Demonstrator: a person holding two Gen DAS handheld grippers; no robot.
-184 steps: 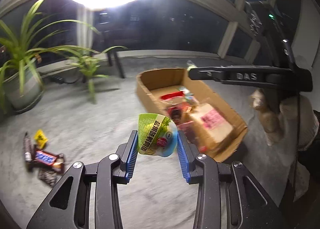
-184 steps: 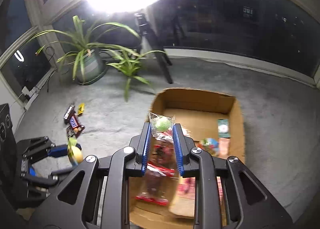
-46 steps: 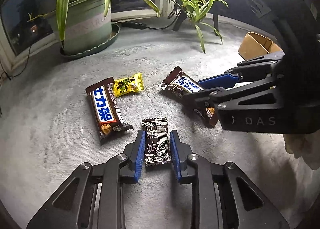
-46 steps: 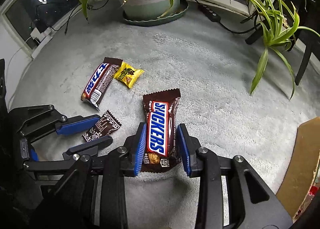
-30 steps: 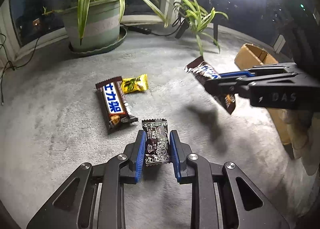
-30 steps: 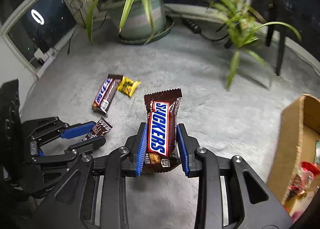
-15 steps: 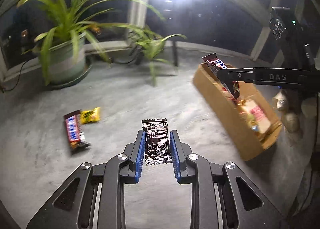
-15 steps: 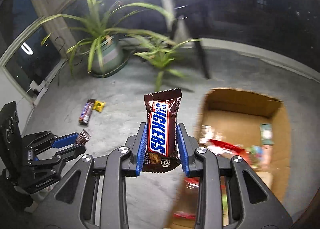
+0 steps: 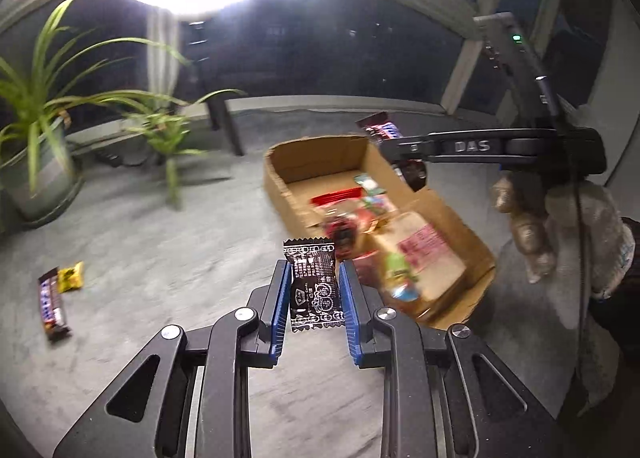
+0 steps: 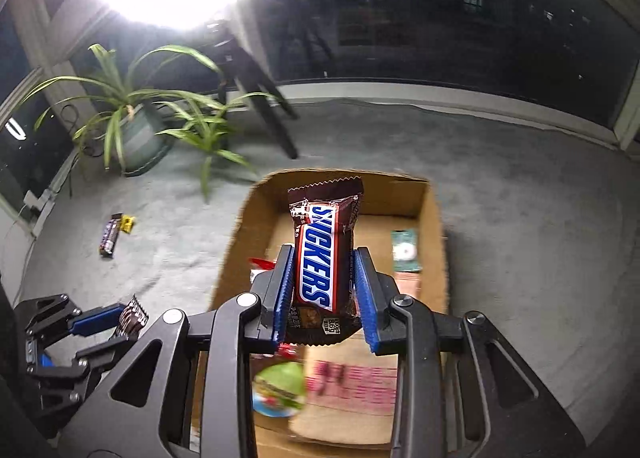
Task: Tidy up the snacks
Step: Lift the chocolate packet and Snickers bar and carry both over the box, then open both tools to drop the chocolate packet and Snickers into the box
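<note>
My left gripper (image 9: 314, 294) is shut on a small black candy packet (image 9: 314, 286), held in the air just left of the cardboard box (image 9: 276, 182). My right gripper (image 10: 324, 290) is shut on a brown Snickers bar (image 10: 322, 254), held above the open cardboard box (image 10: 236, 234). The box holds several snacks, among them a green-lidded cup (image 10: 280, 390) and a pink-printed bag (image 10: 352, 382). In the left wrist view the right gripper (image 9: 404, 162) hovers over the box's far side. In the right wrist view the left gripper (image 10: 128, 318) is at the lower left.
A dark chocolate bar (image 9: 52, 308) and a yellow candy (image 9: 71, 277) lie on the grey carpet at the left; they also show in the right wrist view (image 10: 110, 236). Potted plants (image 9: 36, 162) and a tripod leg (image 10: 276, 126) stand by the window.
Both grippers have swung from the carpet toward the box with their snacks. The right gripper now holds the Snickers over the box; the left has come up beside it.
</note>
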